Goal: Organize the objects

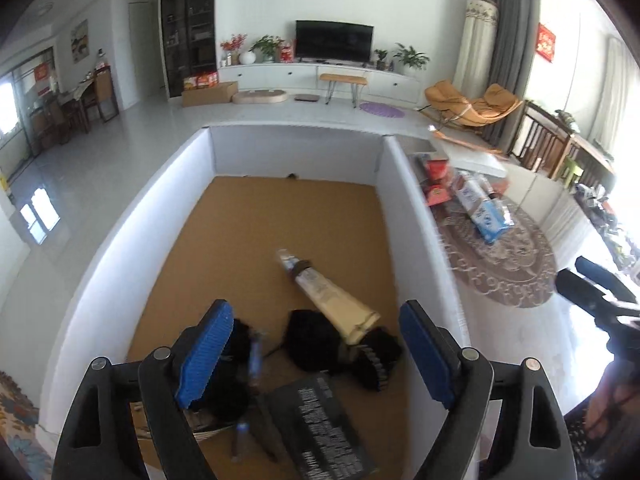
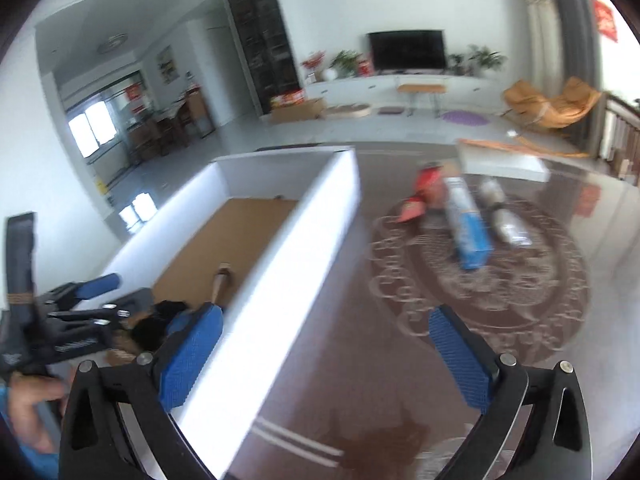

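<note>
Objects in box: a tan tube (image 1: 332, 300), black bundles (image 1: 316, 344) and a dark printed carton (image 1: 320, 424) lie on the brown floor of the white-walled box (image 1: 168, 216), all toward its near end.
Objects outside box: a blue-and-white carton (image 2: 466, 224), red packets (image 2: 424, 190) and a clear-wrapped roll (image 2: 506, 216) lie on the patterned rug (image 2: 520, 300), to the right of the box and well apart from it.
Left gripper (image 1: 316, 354): held above the near end of the box, its blue pads (image 1: 206, 352) spread wide with nothing pinched between them (the black bundles and the tube's lower end show in the gap, lying below on the box floor).
Right gripper (image 2: 324, 356): also spread wide and empty, straddling the right wall of the box; its left pad (image 2: 192, 356) is over the inside of the box, its right pad (image 2: 460, 356) over the rug.
Rug items and right fingers: ahead of the fingers, apart from them, blurred.
Hand (image 2: 30, 412): at the lower left edge of the right wrist view, gripping the left tool's handle.
</note>
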The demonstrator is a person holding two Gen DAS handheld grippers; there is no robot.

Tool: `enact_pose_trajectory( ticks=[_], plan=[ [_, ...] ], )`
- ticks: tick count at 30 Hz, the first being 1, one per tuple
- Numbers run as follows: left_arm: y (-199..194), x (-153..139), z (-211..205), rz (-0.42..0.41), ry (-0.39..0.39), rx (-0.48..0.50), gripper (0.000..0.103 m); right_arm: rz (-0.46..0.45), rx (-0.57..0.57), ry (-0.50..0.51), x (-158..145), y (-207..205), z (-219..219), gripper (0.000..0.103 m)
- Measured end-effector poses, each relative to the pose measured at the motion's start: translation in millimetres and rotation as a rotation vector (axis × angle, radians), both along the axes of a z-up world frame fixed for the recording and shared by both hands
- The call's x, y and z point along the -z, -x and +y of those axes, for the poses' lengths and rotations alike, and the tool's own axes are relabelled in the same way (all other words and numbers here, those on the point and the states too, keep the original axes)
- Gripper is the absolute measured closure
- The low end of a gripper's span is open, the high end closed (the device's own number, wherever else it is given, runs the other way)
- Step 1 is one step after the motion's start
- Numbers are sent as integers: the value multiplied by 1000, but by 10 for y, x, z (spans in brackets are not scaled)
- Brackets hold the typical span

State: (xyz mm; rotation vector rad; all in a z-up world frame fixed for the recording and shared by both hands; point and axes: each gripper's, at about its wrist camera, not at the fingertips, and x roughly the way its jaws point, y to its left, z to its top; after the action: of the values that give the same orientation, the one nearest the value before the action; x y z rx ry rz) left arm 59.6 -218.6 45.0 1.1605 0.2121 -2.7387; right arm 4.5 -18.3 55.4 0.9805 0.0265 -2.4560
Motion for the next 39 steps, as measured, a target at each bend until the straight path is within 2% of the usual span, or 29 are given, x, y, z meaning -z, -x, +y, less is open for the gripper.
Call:
enact_pose_trajectory(
  ticks=[3, 4, 5, 7, 10, 11, 14, 17, 25, 33, 39],
  plan=[
    [111, -146, 586, 45, -49, 156, 18, 18, 185, -60, 242, 71, 625, 0],
    [158, -181, 792, 53, -62, 213, 15, 13, 243, -80, 332, 127, 815, 0],
    [200, -199, 1001, 56, -68, 266, 8, 3, 294, -98, 418, 152, 978, 0],
    [270, -219, 1412, 57, -87, 352, 2, -39, 366, -136, 622, 339, 1249, 0],
    [351, -94, 1911, 31, -141, 460, 2, -105, 444, -192, 853, 488, 1526, 0],
    [382, -21, 2051, 23, -136, 477, 2, -122, 470, -200, 903, 508, 1608, 0],
    [498, 294, 2319, -21, -57, 457, 2, -146, 520, -203, 958, 524, 1764, 0],
    [621, 608, 2361, -69, 8, 400, 2, -180, 550, -215, 1063, 525, 1844, 0],
    [909, 1113, 2090, -134, 31, 242, 2, -213, 598, -225, 1161, 555, 1913, 0],
    [1093, 1310, 2043, -157, 65, 204, 2, -215, 598, -212, 1165, 553, 1893, 0],
    [1133, 1322, 2031, -160, 62, 198, 0, -213, 600, -209, 1170, 545, 1880, 0]
  ],
)
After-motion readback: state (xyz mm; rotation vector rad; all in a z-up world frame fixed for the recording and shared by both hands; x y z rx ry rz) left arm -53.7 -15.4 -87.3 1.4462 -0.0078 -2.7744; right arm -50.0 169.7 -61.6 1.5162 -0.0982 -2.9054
